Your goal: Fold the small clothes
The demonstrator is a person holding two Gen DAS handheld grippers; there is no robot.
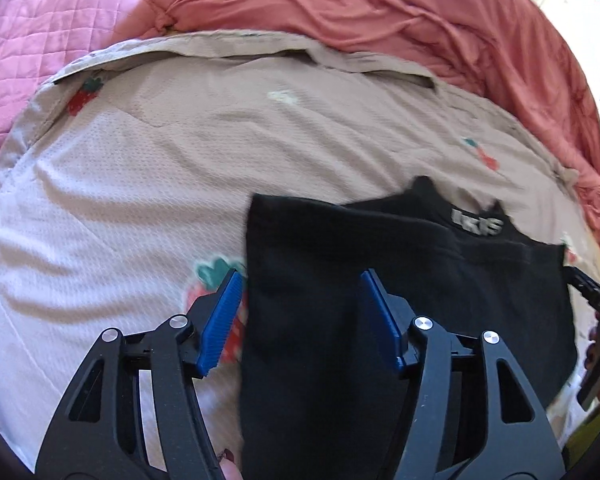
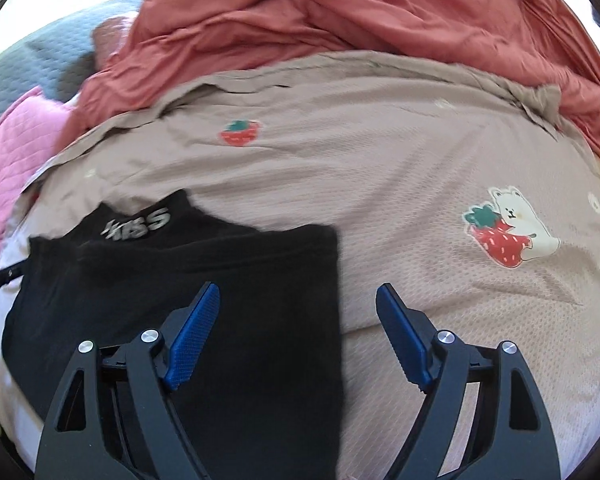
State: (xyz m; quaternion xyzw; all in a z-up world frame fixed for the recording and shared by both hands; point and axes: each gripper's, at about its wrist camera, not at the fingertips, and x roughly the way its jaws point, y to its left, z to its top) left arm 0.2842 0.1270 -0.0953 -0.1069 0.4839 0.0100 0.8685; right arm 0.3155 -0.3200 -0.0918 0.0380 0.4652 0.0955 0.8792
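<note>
Bright daylight, blown-out upper corners, slight motion blur, fisheye-curved edges

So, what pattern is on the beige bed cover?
Red strawberries with green leaves, and a white bear, on the beige textured bed cover; clearest in the right wrist view.

One black folded garment, two grippers, three bed coverings

On the beige strawberry-print bedsheet [image 2: 380, 168] lies one black folded garment with white lettering [image 2: 204, 280]; above the sheet sit one rumpled coral-red blanket [image 2: 340, 12] and one pink quilted cover [image 1: 48, 32]. Two blue-padded black grippers, left gripper [image 1: 302, 312] and right gripper [image 2: 298, 328]. Two strawberry prints show in the right wrist view.
</note>
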